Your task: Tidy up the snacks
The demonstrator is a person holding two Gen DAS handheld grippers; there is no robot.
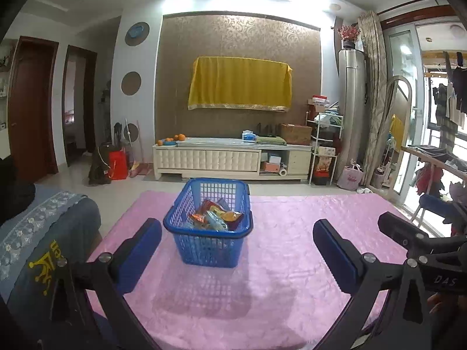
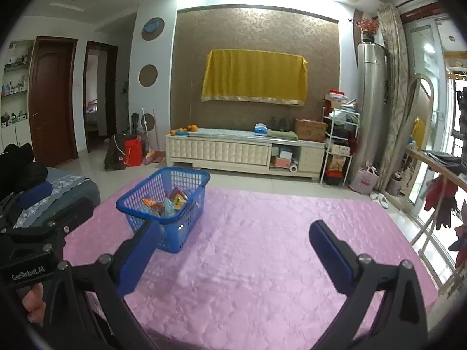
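A blue plastic basket (image 1: 204, 249) stands on the pink tablecloth (image 1: 292, 233), with several snack packets (image 1: 217, 217) inside it. My left gripper (image 1: 237, 227) is open and held back from the basket's near side, with nothing between its blue pads. The right wrist view shows the same basket (image 2: 172, 234) to the left, its snack packets (image 2: 165, 202) visible inside. My right gripper (image 2: 232, 230) is open and empty over the bare cloth, its left finger (image 2: 137, 259) overlapping the basket's near corner in the picture. The other gripper shows at each view's edge.
A grey cushioned seat (image 1: 43, 233) borders the table's left side. Beyond the table's far edge lie tiled floor and a white TV cabinet (image 1: 230, 160). A wooden rail and hanging clothes (image 2: 440, 198) stand at the right. A hand (image 2: 32, 300) grips the other tool at lower left.
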